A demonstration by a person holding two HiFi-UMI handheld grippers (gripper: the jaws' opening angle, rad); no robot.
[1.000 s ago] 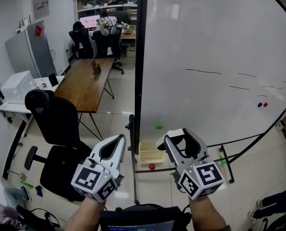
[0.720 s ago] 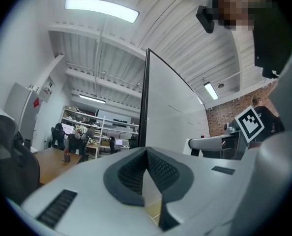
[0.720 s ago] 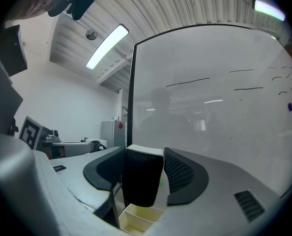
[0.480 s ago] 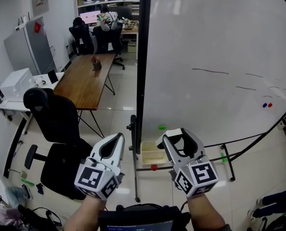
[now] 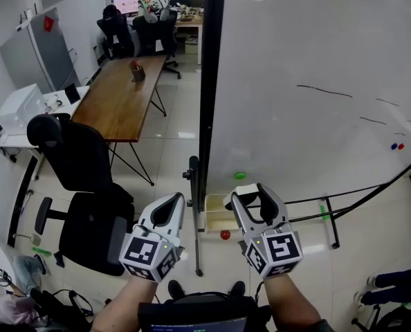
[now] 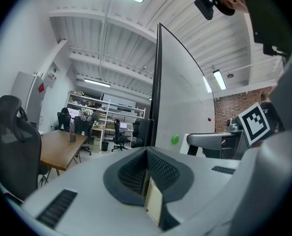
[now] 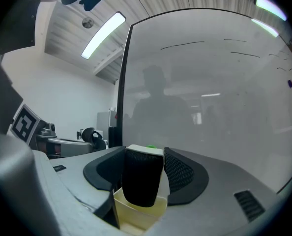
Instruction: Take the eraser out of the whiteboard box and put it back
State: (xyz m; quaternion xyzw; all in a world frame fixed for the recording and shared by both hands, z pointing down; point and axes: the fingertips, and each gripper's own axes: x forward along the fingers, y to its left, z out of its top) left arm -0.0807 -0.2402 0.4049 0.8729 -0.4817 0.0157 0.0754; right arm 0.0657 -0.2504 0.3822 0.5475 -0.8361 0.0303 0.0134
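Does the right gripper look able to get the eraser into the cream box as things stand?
Probably yes: the right gripper is shut on the eraser, the open-topped box sits just below its jaws, and nothing shows between them.

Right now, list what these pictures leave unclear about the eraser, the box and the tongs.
- Box inside: in the right gripper view the eraser blocks it; in the head view it is small and partly behind the right tongs.
- Eraser-to-box contact: in the right gripper view the eraser's lower end overlaps the rim. Touching or apart, cannot tell.
- Box in the left gripper view: only a sliver shows past the shut left tongs.
- Whiteboard marks: too small in the head view.
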